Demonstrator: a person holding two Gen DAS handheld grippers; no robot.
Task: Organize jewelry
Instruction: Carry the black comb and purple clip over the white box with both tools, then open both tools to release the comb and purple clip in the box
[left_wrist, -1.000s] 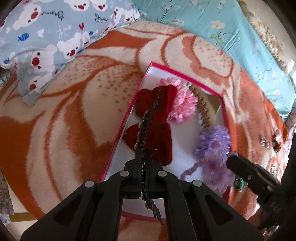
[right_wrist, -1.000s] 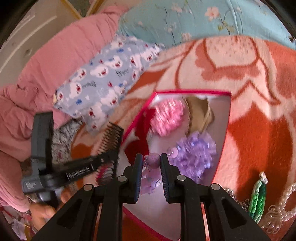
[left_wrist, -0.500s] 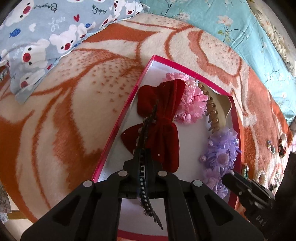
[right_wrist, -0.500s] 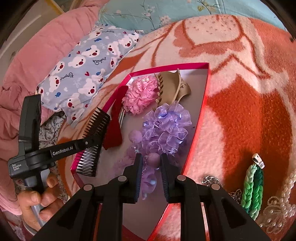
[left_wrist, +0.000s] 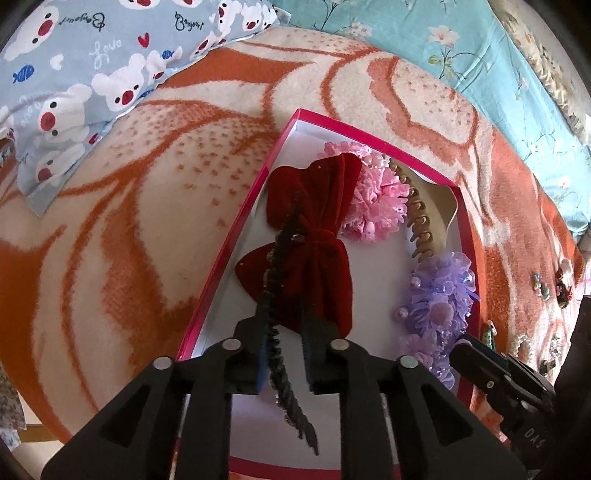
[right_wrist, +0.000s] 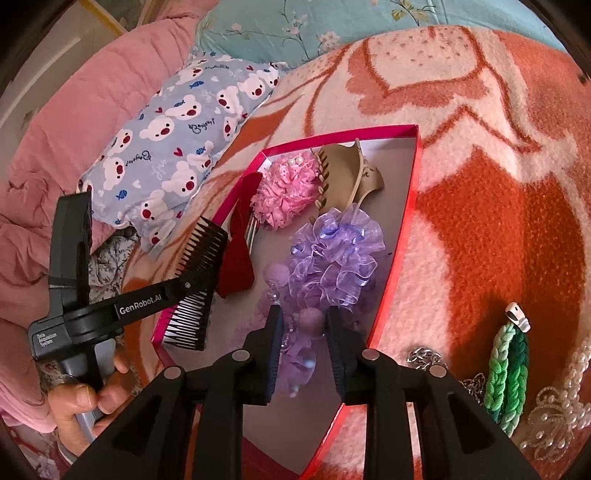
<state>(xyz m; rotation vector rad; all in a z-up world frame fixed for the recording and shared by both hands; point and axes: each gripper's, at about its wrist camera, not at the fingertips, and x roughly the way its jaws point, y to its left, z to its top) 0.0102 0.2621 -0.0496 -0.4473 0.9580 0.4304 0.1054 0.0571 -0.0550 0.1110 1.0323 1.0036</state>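
Note:
A pink-rimmed box (left_wrist: 466, 236) (right_wrist: 413, 206) lies on the bed blanket. It holds a red velvet bow (left_wrist: 314, 229) (right_wrist: 238, 254), a pink scrunchie (left_wrist: 376, 199) (right_wrist: 284, 192), a beige claw clip (left_wrist: 428, 206) (right_wrist: 347, 177) and a purple scrunchie (left_wrist: 439, 291) (right_wrist: 332, 266). My left gripper (left_wrist: 282, 332) (right_wrist: 199, 295) is open over the box; a black hair comb (left_wrist: 280, 295) (right_wrist: 201, 258) leans on its left finger. My right gripper (right_wrist: 301, 325) is open around purple pompoms (right_wrist: 308, 321) of the scrunchie set.
A bear-print pillow (left_wrist: 85, 74) (right_wrist: 177, 147) lies at the back left. A green braided band (right_wrist: 508, 373), a metal chain (right_wrist: 424, 358) and pearl pieces (right_wrist: 557, 406) lie on the blanket right of the box. Small trinkets (left_wrist: 550, 284) lie at the far right.
Both grippers have opened. The left one let go of the comb, and the right one let go of the purple pompom piece inside the box.

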